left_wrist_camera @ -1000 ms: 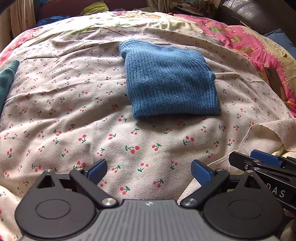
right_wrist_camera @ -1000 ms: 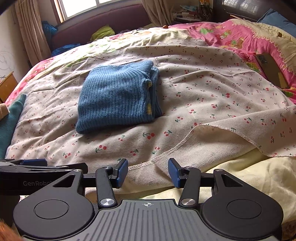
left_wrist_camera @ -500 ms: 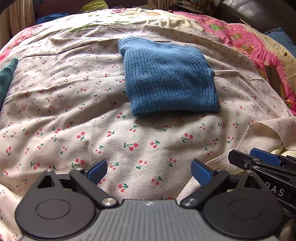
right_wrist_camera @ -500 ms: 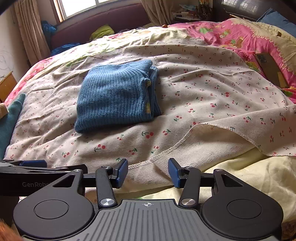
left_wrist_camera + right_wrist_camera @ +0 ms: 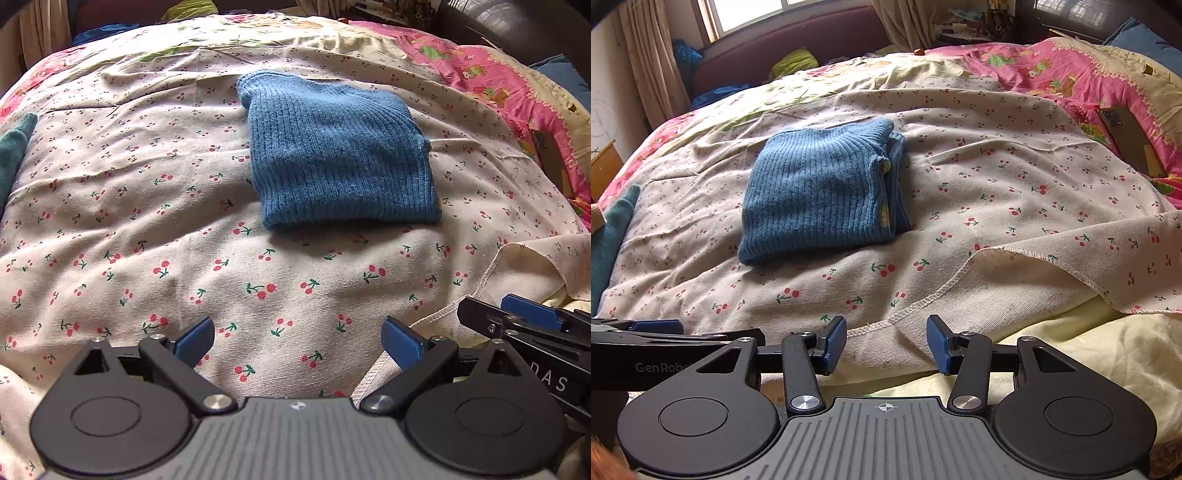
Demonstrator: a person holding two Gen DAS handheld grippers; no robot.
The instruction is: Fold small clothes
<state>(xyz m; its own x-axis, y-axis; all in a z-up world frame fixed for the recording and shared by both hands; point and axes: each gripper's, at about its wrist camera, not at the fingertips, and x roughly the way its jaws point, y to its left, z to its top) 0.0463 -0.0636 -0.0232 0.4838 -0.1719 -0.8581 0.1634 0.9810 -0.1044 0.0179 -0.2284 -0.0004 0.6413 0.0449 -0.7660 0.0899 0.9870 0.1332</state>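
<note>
A blue ribbed knit garment [image 5: 340, 155] lies folded into a compact rectangle on the cherry-print sheet [image 5: 147, 221]; it also shows in the right wrist view [image 5: 820, 192], with its stacked edges on the right side. My left gripper [image 5: 297, 338] is open and empty, held low over the sheet well short of the garment. My right gripper [image 5: 886, 341] is open and empty near the sheet's stitched hem. Each gripper shows at the edge of the other's view.
A teal cloth [image 5: 609, 236] lies at the left edge of the bed. A pink floral quilt [image 5: 1052, 77] with a phone [image 5: 1126, 136] on it covers the right side. Yellow bedding [image 5: 1089, 354] lies under the hem. Clothes sit by the headboard [image 5: 790, 61].
Both grippers have stayed open and nearly still. The left view has shifted slightly, so the garment sits a little higher and nearer than before.
</note>
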